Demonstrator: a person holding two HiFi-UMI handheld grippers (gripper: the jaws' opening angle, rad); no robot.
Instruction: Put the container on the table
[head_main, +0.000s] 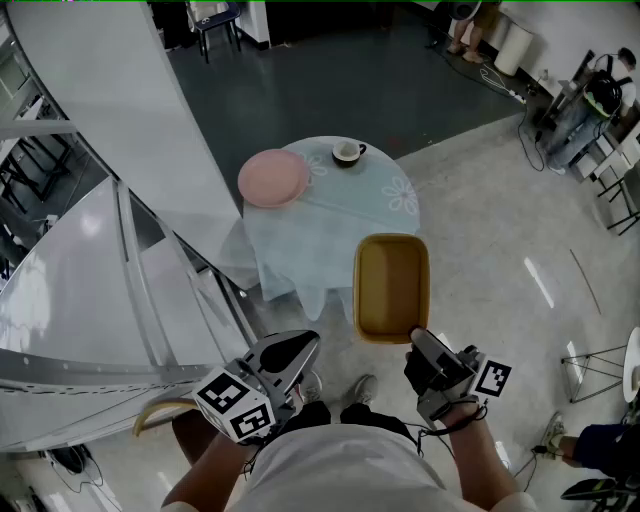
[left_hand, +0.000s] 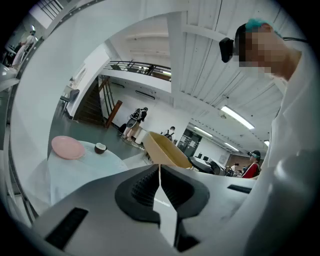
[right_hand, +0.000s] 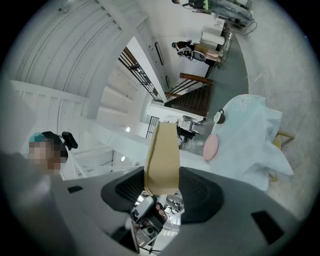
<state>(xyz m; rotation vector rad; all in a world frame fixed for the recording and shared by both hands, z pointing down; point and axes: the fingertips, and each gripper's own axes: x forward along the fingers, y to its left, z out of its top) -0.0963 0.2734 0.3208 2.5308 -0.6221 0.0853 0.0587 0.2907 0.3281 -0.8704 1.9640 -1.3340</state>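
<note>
Container, centre frame, clamped by its near rim in right gripper; one-edge hold may let it tip short of table. Left gripper closed, empty.

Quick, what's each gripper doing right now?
Left gripper: jaws closed, empty.
Right gripper: jaws clamped on the rim of the tan container.

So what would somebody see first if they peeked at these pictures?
First, the big yellow container, held at one end by the right claw, in the air by the near edge of the round table. Next, the pink plate and a small cup at the table's far side. The left claw is shut and empty.
</note>
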